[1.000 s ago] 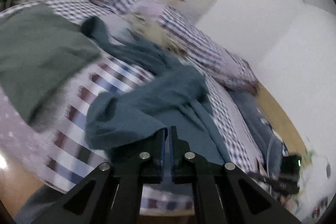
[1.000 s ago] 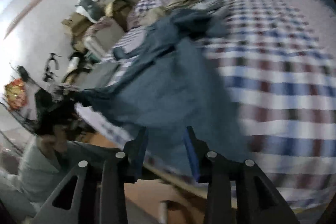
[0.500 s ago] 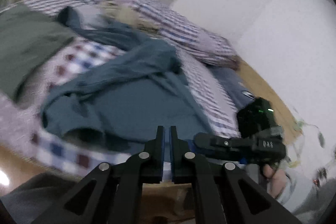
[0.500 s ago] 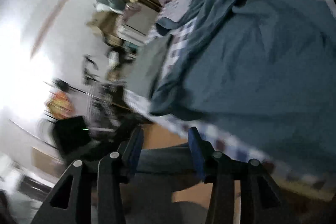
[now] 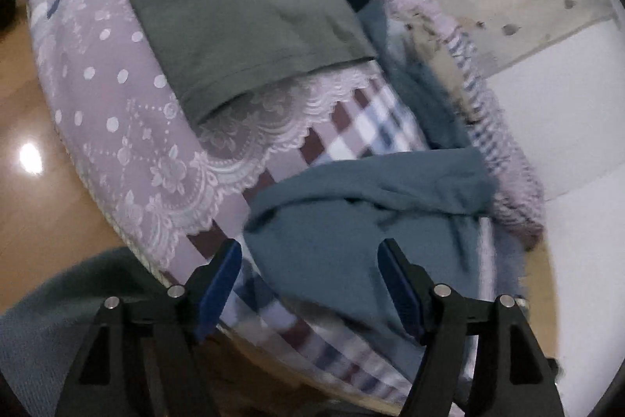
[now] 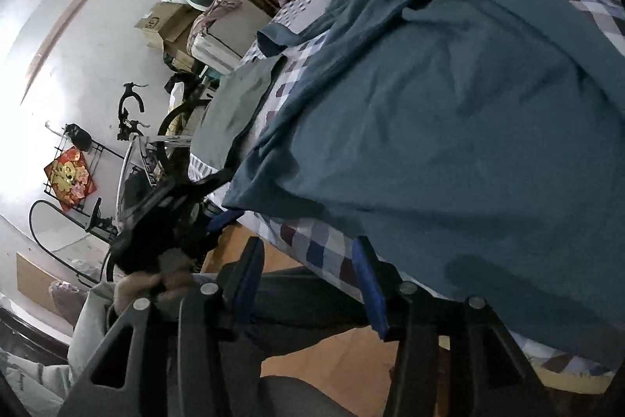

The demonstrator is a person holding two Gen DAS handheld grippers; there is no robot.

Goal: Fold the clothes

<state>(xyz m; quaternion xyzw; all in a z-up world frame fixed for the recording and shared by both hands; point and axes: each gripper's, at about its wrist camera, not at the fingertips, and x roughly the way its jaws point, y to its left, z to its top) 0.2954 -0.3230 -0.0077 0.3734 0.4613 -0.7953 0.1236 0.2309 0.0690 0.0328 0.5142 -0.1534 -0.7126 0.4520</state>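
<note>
A blue-grey garment (image 5: 351,221) (image 6: 449,120) lies crumpled on the checked bedspread (image 5: 363,127) (image 6: 312,245), its lower edge near the bed's side. A folded grey-green garment (image 5: 234,6) (image 6: 234,104) rests further along the bed. My left gripper (image 5: 308,284) hangs open just above the blue garment's near edge, holding nothing. The right gripper (image 6: 308,284) is open too, its fingers over the bed's edge beside the garment's hem. In the right wrist view the left gripper (image 6: 172,210) shows as a dark device in a person's hand (image 6: 144,288).
The bed has a lilac lace-trimmed sheet (image 5: 129,127) and pillows (image 5: 508,151) by the wall. Wooden floor (image 5: 35,190) runs beside it. Cardboard boxes (image 6: 168,26), a bicycle (image 6: 156,135) and a rack stand past the bed. The person's legs (image 6: 304,299) are close under the grippers.
The left gripper was shut and is now open, and its view has swung back along the bed toward the grey-green garment. The right gripper stayed open and steadied near the blue garment's hem.
</note>
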